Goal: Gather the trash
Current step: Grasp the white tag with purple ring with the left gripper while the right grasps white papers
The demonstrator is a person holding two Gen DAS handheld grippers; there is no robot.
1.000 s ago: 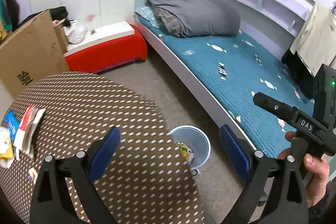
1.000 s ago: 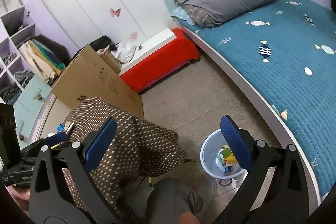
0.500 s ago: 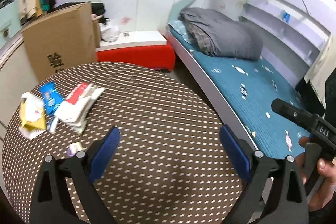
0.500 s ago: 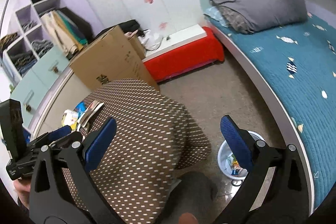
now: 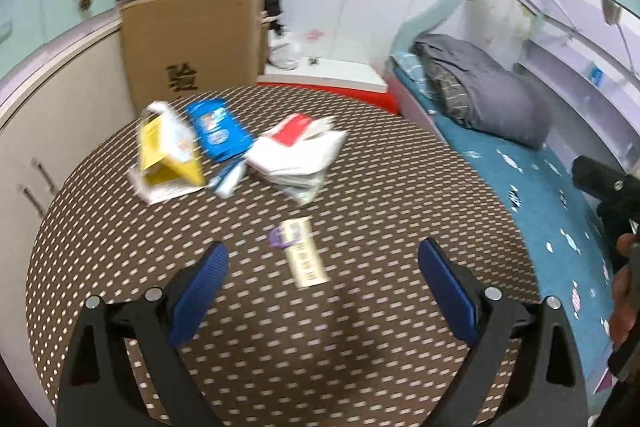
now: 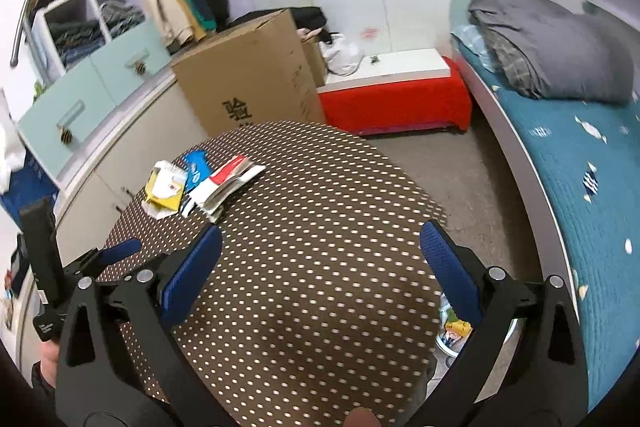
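Left wrist view has swung off the floor bin and onto the surface (image 5: 400,187), where the trash pile (image 5: 236,151) sits at upper left and a small wrapper (image 5: 302,255) lies nearer; the left hand-held gripper (image 5: 322,287) and right hand-held gripper (image 6: 320,275) both gape empty, so another pickup looks due.
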